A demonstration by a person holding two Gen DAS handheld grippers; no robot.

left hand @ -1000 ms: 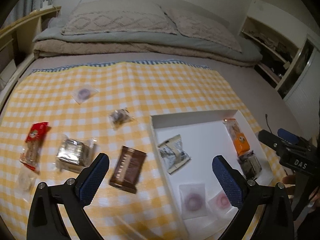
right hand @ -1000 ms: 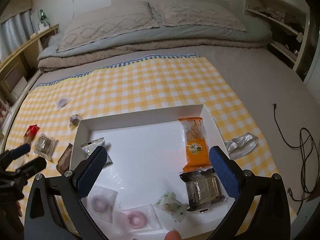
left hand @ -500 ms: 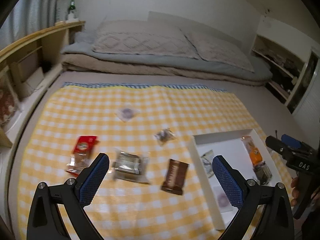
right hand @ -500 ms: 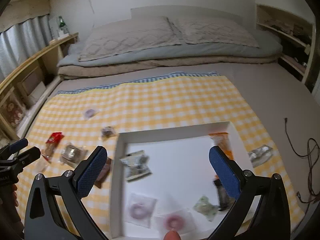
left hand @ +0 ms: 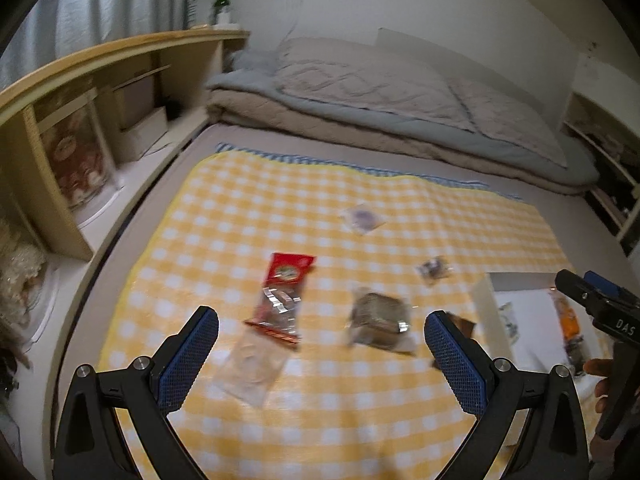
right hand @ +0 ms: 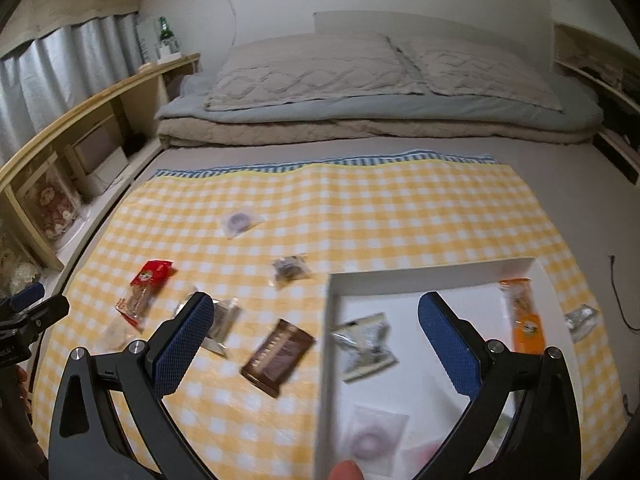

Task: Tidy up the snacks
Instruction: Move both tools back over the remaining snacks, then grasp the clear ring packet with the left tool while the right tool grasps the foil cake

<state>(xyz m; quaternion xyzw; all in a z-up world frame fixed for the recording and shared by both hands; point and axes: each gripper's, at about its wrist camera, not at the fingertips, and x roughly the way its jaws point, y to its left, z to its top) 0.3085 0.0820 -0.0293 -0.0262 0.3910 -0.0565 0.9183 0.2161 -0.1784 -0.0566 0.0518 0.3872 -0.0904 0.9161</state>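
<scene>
Left gripper (left hand: 322, 342): jaws spread wide, nothing held, hovering above the checked cloth (left hand: 280, 208). Directly ahead between its fingers, the red-topped packet (left hand: 282, 294); a clear flat packet (left hand: 252, 364) touching the near end of that; a silver-brown packet (left hand: 380, 318) just inside the right finger.

Right gripper (right hand: 312, 344): likewise released and empty, poised over the left wall of the white box (right hand: 326, 360). Brown chocolate bar (right hand: 278, 350) lying between the fingers, just left of that wall, outside the box.

Step judged in hand: reaching for the next loose snack. Next move judged to call for lowering onto one packet and closing on it without catching a neighbour.

Box contents, from the right fingers outward: silver-white wrapped snack (right hand: 366, 340), clear ring packet (right hand: 370, 438) nearest the camera, orange packet (right hand: 526, 314) by the far-right wall. Further items partly hidden behind the right finger; not identifiable.

Still loose farther out: small dark packet (right hand: 290, 270), purple ring packet (right hand: 238, 222).
</scene>
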